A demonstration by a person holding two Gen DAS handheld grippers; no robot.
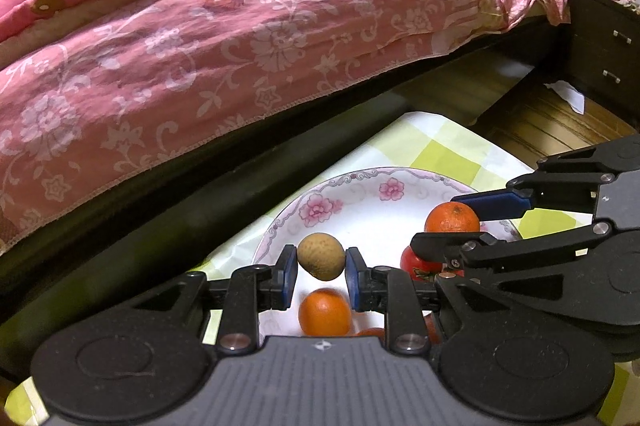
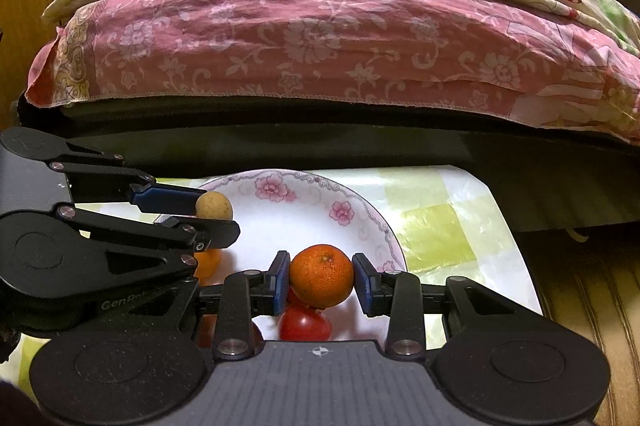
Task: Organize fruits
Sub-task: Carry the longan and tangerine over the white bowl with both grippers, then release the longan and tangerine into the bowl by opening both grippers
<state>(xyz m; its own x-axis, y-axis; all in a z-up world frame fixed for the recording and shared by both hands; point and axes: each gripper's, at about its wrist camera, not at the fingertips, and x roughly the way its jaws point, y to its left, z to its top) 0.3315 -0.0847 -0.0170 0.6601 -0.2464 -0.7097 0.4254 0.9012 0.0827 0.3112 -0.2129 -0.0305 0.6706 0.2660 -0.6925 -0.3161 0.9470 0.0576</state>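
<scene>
My left gripper (image 1: 321, 262) is shut on a small tan round fruit (image 1: 321, 256) and holds it above a white plate with pink flowers (image 1: 352, 194). My right gripper (image 2: 321, 276) is shut on an orange (image 2: 321, 275) over the same plate (image 2: 304, 198). In the left wrist view the right gripper (image 1: 460, 222) holds that orange (image 1: 452, 217) at the right. In the right wrist view the left gripper (image 2: 212, 212) holds the tan fruit (image 2: 214, 206) at the left. On the plate lie another orange (image 1: 325, 312) and a red tomato (image 2: 305, 324).
The plate sits on a green and white checked cloth (image 2: 440, 222). A bed with a pink floral cover (image 1: 200, 58) stands close behind it. A dark drawer cabinet (image 1: 604, 54) and wooden floor (image 1: 536, 122) lie to the right.
</scene>
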